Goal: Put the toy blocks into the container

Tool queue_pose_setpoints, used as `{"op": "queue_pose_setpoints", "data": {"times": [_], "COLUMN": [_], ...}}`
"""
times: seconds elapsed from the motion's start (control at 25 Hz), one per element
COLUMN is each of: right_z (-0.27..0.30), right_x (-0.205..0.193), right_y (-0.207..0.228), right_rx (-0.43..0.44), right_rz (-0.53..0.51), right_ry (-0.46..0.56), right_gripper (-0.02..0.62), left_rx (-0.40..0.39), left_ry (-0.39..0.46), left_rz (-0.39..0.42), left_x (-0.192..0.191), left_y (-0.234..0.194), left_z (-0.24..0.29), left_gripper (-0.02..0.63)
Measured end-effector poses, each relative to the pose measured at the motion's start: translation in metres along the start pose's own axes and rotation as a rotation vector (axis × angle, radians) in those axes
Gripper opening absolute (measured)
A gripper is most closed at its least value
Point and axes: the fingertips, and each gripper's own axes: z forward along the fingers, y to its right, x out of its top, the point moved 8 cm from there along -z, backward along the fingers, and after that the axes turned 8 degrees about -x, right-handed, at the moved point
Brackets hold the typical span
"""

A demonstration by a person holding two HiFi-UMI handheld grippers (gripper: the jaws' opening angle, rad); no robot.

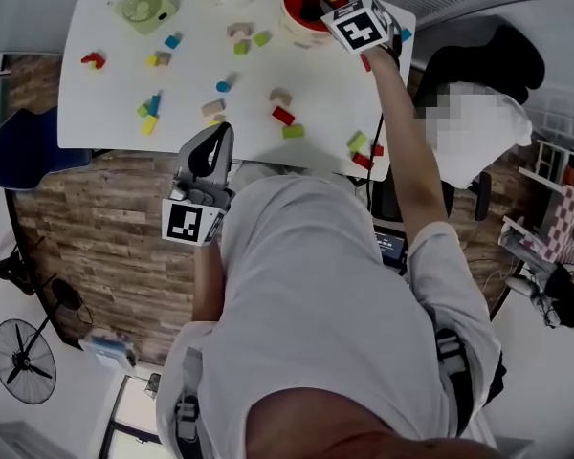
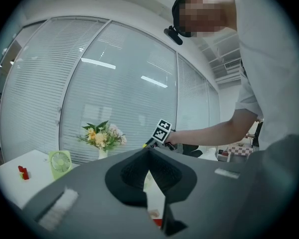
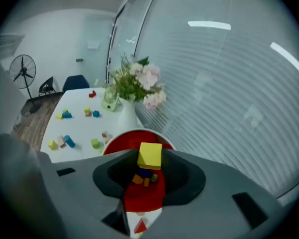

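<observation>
Yellow block (image 3: 150, 155): pinched between jaws of right gripper (image 1: 335, 3), hanging over red container (image 1: 301, 8), apart from few blocks already inside. Likely light, rigid wood with smooth painted faces; flat opposite sides give best hold, a corner grip would risk twist or slip. Not fragile, so a short drop should do no harm. Loose blocks (image 1: 283, 116) scattered across white counter (image 1: 115, 94). Left gripper (image 1: 215, 146) at counter's near edge, jaws together, nothing between.

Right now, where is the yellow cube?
In the head view it's at the far right corner of the table, pinched in the right tongs above the red container, beside the flower vase; yellow cube.
</observation>
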Motion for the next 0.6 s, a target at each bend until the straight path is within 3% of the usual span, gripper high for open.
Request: {"op": "queue_pose_setpoints", "data": {"times": [0.12,0.24,0.28,0.4,0.48,0.6], "right_z": [0.036,0.057,0.061,0.064,0.066,0.060], "right_x": [-0.001,-0.004,-0.006,-0.011,-0.010,-0.008], "right_y": [-0.002,-0.021,-0.021,-0.004,-0.001,0.007], "right_rx": [0.094,0.276,0.282,0.165,0.158,0.127], "right_rz": [-0.053,-0.020,-0.021,-0.035,-0.015,0.022], "right_ry": [-0.162,-0.216,-0.227,-0.265,-0.248,-0.211], "right_gripper": [0.147,0.147,0.149,0.156,0.227,0.273], "left_rx": [0.044,0.077,0.085,0.098,0.098,0.089], "left_ry": [0.009,0.010,0.009,0.005,0.005,0.005], "left_rz": [-0.004,-0.009,-0.012,-0.016,-0.017,-0.018], "left_x": [0.000,-0.003,-0.004,-0.005,-0.005,-0.006], "left_y": [-0.005,-0.008,-0.008,-0.011,-0.012,-0.014], "left_z": [-0.015,-0.027,-0.030,-0.035,-0.036,-0.034], "left_gripper": [-0.002,-0.002,-0.002,-0.002,-0.002,-0.002]}}
